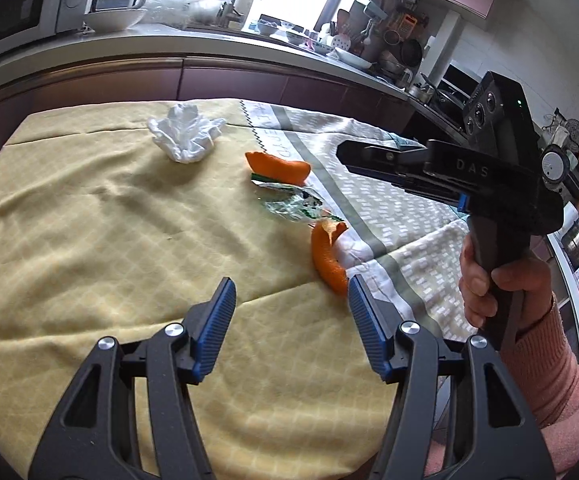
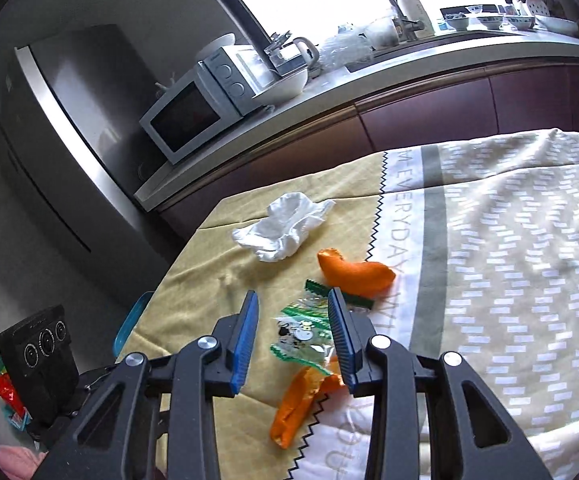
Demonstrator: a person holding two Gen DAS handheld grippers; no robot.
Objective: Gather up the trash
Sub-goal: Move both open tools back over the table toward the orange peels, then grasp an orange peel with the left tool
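my left gripper [image 1: 291, 320] hangs tilted downward, jaws parted, nothing between the blue pads. my right gripper [image 2: 293, 340] tilts down too, jaws apart at a narrower gap, gripping nothing. right hand [image 1: 501, 280] wraps its handle, pink sleeve [image 1: 549, 364] behind.

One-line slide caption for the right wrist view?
Open right gripper hovers over a crinkled clear-and-green plastic wrapper between two orange peel pieces on a yellow tablecloth.

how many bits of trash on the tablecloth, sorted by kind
orange peel pieces: 2 (far one, near one)
crumpled white tissue: 1
clear plastic wrapper with green print: 1
total: 4
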